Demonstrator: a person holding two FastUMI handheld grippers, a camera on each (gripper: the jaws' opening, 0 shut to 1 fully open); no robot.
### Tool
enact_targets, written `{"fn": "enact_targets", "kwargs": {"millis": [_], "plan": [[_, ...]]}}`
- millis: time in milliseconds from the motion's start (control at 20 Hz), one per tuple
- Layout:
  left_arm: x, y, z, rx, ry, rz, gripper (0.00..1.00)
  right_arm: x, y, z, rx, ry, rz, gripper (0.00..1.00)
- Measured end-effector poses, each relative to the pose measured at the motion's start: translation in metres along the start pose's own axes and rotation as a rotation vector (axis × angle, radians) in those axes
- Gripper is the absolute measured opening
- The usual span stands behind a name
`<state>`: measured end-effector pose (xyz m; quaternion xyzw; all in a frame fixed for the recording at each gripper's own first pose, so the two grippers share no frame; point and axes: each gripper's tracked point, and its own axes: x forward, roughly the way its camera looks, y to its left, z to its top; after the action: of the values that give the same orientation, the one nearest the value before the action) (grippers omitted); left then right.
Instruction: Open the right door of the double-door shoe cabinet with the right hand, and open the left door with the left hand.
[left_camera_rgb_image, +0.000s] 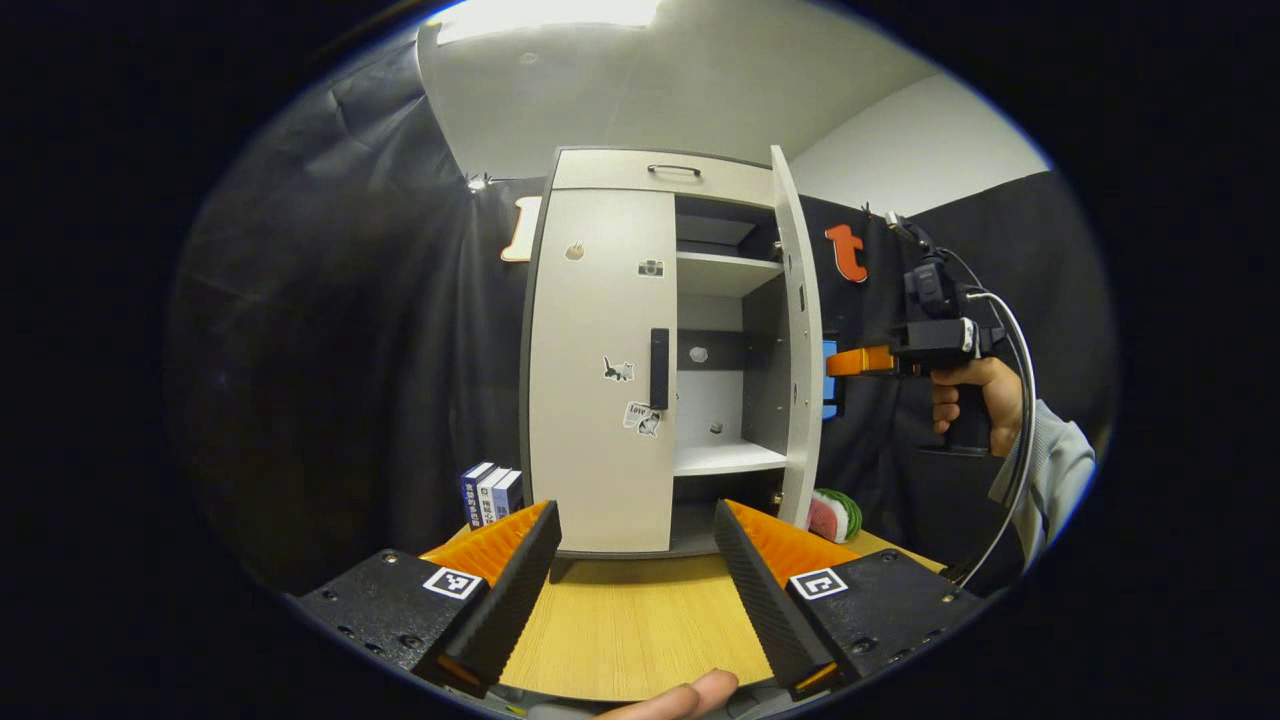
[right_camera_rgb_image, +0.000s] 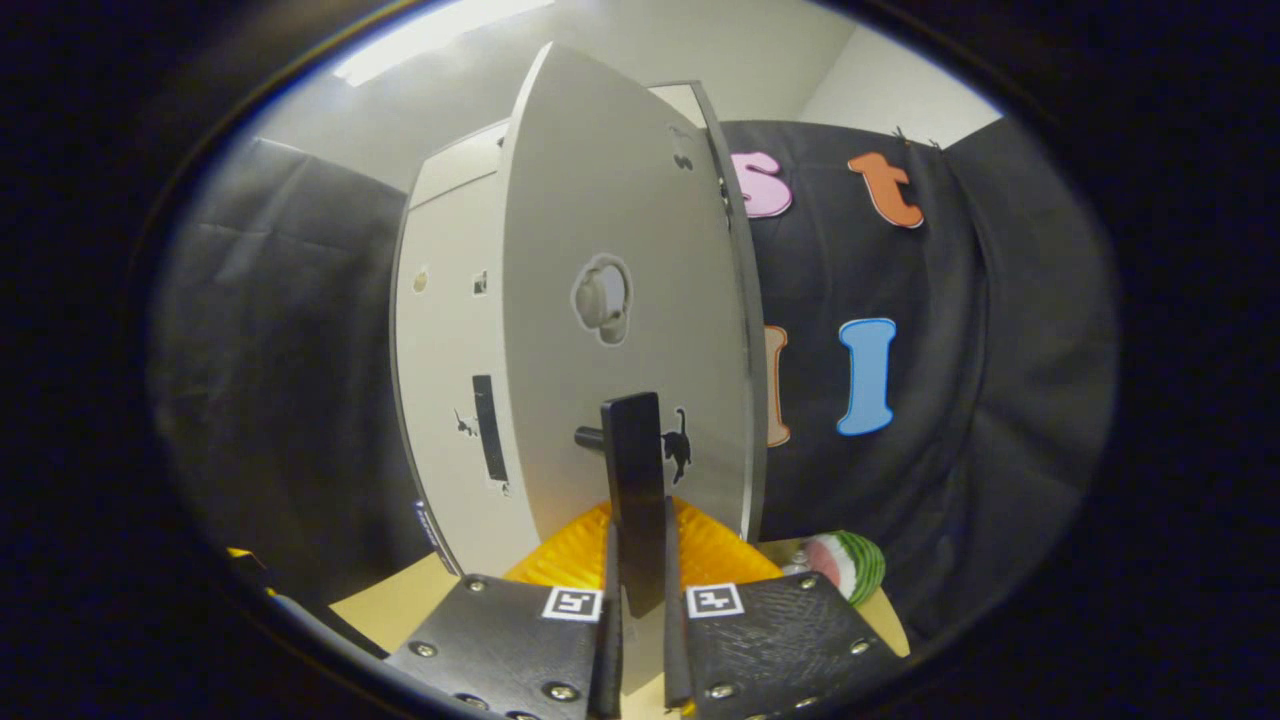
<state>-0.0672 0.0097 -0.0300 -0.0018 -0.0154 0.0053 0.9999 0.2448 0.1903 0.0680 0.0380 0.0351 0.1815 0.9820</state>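
Shoe cabinet: pale, double-door, upright at the back edge of the wooden worktop, against the black booth wall.

Right door: swung wide open, seen nearly edge-on in the left gripper view; shelves bare inside. Its dark bar handle stands upright between the fingers of the right hand-held gripper, which are closed onto it from both sides. Cat sticker just beside the handle.

Left door: closed flat, dark vertical handle at its inner edge, several small stickers on the face.

Left hand-held gripper: fingers spread wide, nothing between them, held over the front of the worktop, apart from the cabinet and facing it.

Right hand-held gripper, seen from the left gripper view: at the open door's outer face, gripped by a hand in a grey sleeve.

Books: upright by the cabinet's left foot.

Watermelon-patterned item: beside the cabinet's right foot.
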Motion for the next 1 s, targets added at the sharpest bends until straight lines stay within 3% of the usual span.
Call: {"fn": "enact_targets", "kwargs": {"millis": [250, 350, 400, 450, 500, 650, 1000], "plan": [[0.011, -0.009, -0.013, -0.015, 0.027, -0.013, 0.96, -0.002, -0.017, 0.007, 0.02, -0.039, -0.034, 0.16], [0.014, -0.017, -0.014, -0.02, 0.03, -0.034, 0.96, 0.001, -0.037, 0.012, 0.019, -0.06, -0.09, 0.16], [0.016, -0.018, -0.016, -0.013, 0.03, -0.038, 0.96, 0.011, -0.059, 0.009, 0.003, -0.062, -0.157, 0.16], [0.017, -0.02, -0.016, -0.003, 0.031, -0.038, 0.96, 0.017, -0.08, 0.009, -0.025, -0.067, -0.21, 0.02], [0.018, -0.021, -0.017, 0.006, 0.03, -0.038, 0.96, -0.005, -0.092, 0.014, -0.005, -0.063, -0.178, 0.01], [0.023, -0.026, -0.018, 0.019, 0.033, -0.042, 0.96, -0.003, -0.087, 0.009, 0.133, -0.057, -0.086, 0.01], [0.037, -0.034, -0.014, 0.032, 0.031, -0.068, 0.96, -0.017, -0.087, 0.002, 0.048, -0.047, -0.119, 0.01]]}}
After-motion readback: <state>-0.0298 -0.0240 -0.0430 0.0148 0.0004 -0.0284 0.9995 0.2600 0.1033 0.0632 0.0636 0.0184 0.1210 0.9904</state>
